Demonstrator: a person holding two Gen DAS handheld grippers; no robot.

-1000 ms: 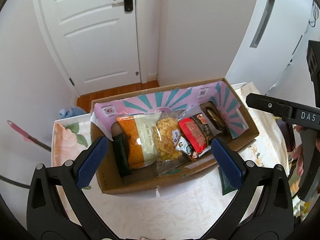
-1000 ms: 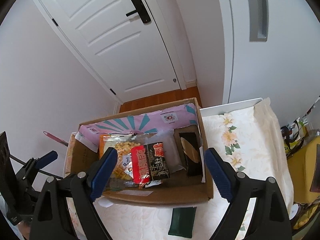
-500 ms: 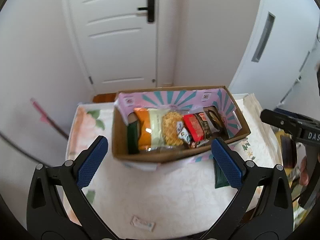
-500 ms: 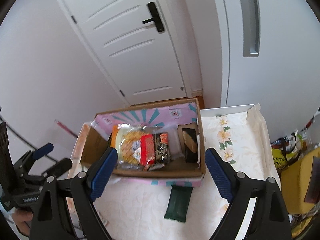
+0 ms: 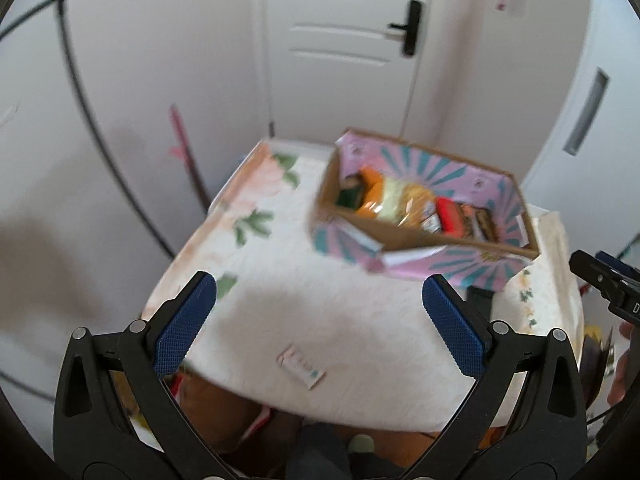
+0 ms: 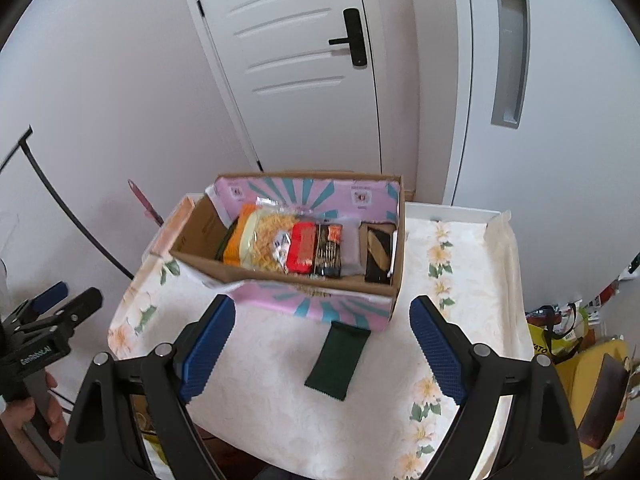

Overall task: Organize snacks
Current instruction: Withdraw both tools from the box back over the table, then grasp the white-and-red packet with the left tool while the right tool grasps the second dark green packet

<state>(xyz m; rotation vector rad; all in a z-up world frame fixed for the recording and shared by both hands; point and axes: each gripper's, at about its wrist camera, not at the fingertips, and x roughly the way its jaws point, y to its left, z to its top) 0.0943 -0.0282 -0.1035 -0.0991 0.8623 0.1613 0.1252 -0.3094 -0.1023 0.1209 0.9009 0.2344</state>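
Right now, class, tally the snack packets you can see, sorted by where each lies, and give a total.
Inside the cardboard box, as far as they can be told apart: 6
On the tablecloth, the dark green packet and the small white packet: 2
Total: 8

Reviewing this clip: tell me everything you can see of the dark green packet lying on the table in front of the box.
The dark green packet is a flat, oblong pouch, plain and matte-looking, with no print I can read and a zigzag edge on its near end. It lies flat on the flowered tablecloth, its far end against or slightly under the front wall of the cardboard box. It is outside the box, and neither gripper touches it. In the left wrist view only a dark sliver shows.
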